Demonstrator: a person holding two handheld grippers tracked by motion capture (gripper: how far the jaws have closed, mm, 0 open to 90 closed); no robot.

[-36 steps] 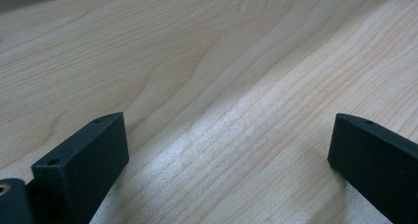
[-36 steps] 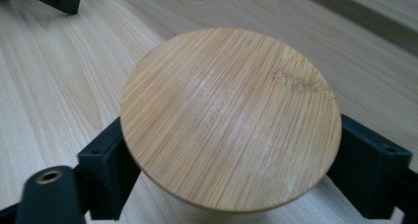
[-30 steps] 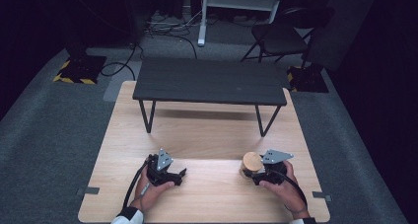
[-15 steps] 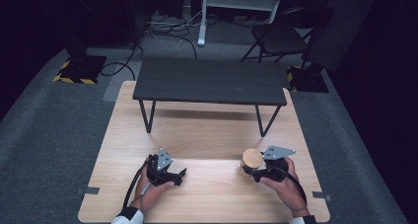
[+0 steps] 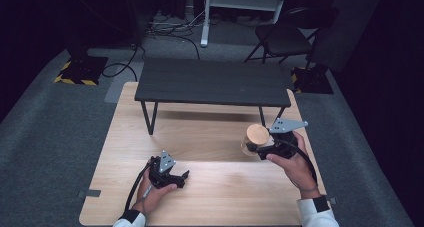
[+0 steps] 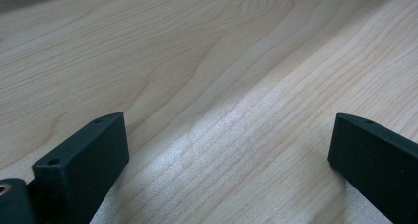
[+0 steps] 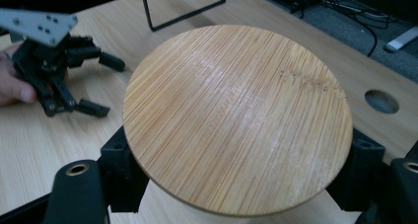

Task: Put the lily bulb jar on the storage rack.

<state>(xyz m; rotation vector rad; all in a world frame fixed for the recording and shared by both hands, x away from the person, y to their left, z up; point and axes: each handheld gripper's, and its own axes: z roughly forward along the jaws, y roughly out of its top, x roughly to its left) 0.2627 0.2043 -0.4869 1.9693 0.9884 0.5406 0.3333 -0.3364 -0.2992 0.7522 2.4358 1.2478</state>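
Jar (image 5: 255, 139) with a round bamboo lid (image 7: 236, 115) sits clamped in the right hand-held gripper (image 5: 260, 148), near the right edge of the surface (image 5: 210, 132), a bit forward of mid-depth. Right gripper view: both black jaws press against the jar just under the lid rim, one each side. Lid is flat on top and looks level. From above, the jar body reads as clear glass, lid pale wood. Can't tell from the pictures whether the jar's base touches the surface or is held clear of it.

Right hand (image 5: 295, 162) wraps the gripper from behind; grey three-cornered plate (image 5: 287, 124) on top points toward the right edge.

Left hand-held gripper (image 5: 175, 176) rests low near the front edge, left of centre, jaws spread wide with nothing between them. Left gripper view: bare wood grain between the two jaws, well apart. Left hand (image 5: 152, 197) holds it from the near side, cable (image 5: 135, 187) trailing back along the forearm.

Two grippers are well apart from each other; the left one also shows in the right gripper view (image 7: 74, 81), jaws apart, lying on the surface.

Dark low bench (image 5: 212, 82) stands across the far half of the surface on thin black legs. Small round hole (image 7: 380, 101) in the surface beside the jar, toward the right edge.
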